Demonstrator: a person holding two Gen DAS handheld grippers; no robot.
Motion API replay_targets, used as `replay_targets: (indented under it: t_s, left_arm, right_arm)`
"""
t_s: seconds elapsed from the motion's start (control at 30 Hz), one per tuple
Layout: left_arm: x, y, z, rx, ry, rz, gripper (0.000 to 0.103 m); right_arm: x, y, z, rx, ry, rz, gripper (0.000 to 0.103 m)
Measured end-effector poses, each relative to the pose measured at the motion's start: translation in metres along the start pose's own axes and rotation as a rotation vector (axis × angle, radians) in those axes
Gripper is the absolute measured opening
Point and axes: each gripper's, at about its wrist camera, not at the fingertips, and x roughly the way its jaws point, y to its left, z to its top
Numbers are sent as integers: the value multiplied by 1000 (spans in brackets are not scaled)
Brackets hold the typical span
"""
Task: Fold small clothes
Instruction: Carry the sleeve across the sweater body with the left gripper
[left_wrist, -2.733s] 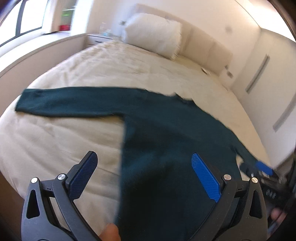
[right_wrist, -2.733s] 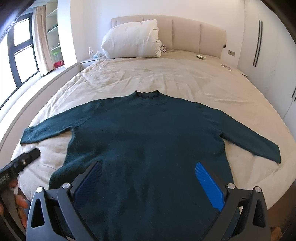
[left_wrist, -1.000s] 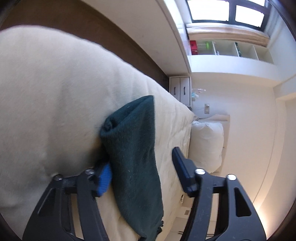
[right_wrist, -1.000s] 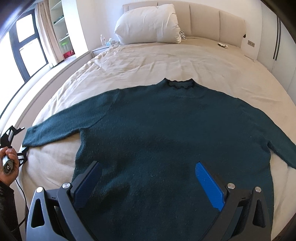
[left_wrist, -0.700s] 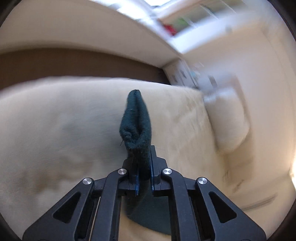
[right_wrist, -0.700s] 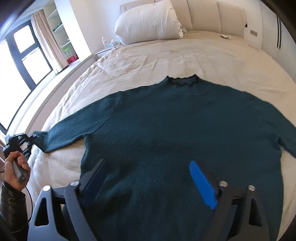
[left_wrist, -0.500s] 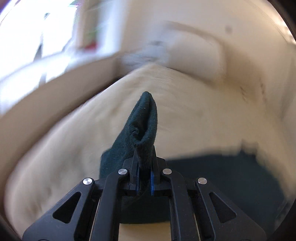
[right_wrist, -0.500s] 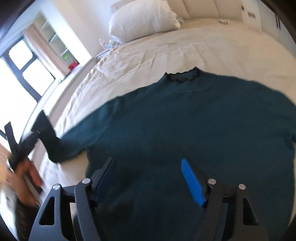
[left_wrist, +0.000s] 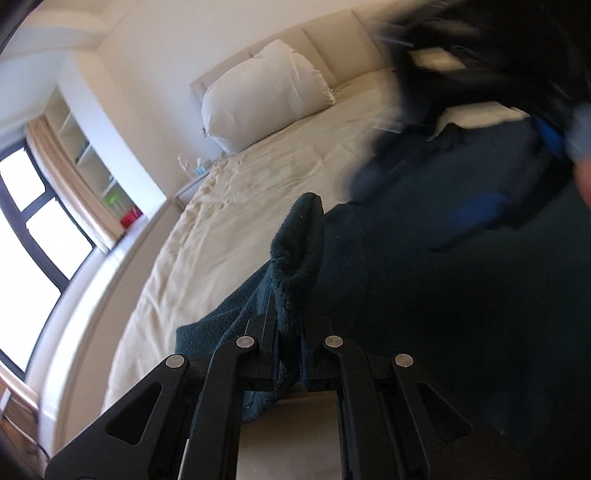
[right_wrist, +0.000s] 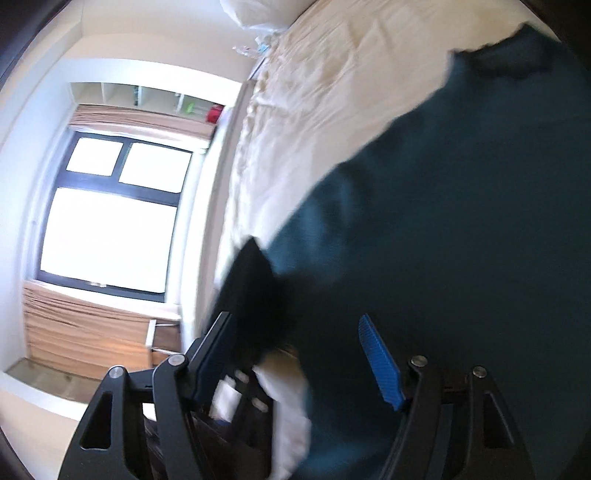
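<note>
A dark green sweater (left_wrist: 443, 295) lies spread on the cream bed (left_wrist: 229, 229). My left gripper (left_wrist: 288, 354) is shut on its sleeve cuff (left_wrist: 295, 251), which stands up from the jaws above the sweater's edge. My right gripper (left_wrist: 517, 173) shows as a dark blur at the upper right there. In the right wrist view my right gripper (right_wrist: 299, 360) is open and rolled sideways over the sweater (right_wrist: 461, 221). The blurred, lifted cuff (right_wrist: 255, 295) sits just ahead of its left finger, and neither pad presses on it. Part of the left gripper's black frame (right_wrist: 240, 398) shows below.
A white pillow (left_wrist: 266, 96) leans on the padded headboard (left_wrist: 332, 40) at the far end. A window (right_wrist: 110, 221), curtains and wall shelves (right_wrist: 147, 99) run along the bed's left side. Bare sheet stretches between the sweater and the pillow.
My left gripper shut on the sleeve cuff, lifted it and carried it in toward the sweater's body. My right gripper narrowed its jaws, rolled and swung left toward the raised cuff.
</note>
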Motion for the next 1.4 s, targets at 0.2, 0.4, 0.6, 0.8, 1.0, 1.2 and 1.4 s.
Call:
replay_targets:
  t_s: [0.2, 0.4, 0.6, 0.8, 1.0, 1.2, 1.4]
  left_arm:
    - [-1, -16, -15, 97, -9, 13, 7]
    - [6, -10, -19, 108, -9, -7, 8]
    - [8, 13, -20, 100, 5, -93, 9]
    - [1, 87, -26, -144, -14, -313, 9]
    - [57, 191, -37, -490, 83, -394, 9]
    - [91, 230, -19, -562, 95, -413, 8]
    - [112, 212, 2, -570, 144, -433, 8]
  right_arm:
    - [31, 23, 13, -39, 71, 51, 67]
    - [55, 31, 16, -145, 148, -45, 10]
    - [40, 22, 24, -196, 96, -113, 8]
    - [-11, -11, 37, -178, 6, -192, 8]
    - [-59, -58, 46, -98, -69, -267, 8]
    - [-79, -78, 38, -88, -63, -311, 8]
    - [-105, -100, 34, -50, -72, -340, 8]
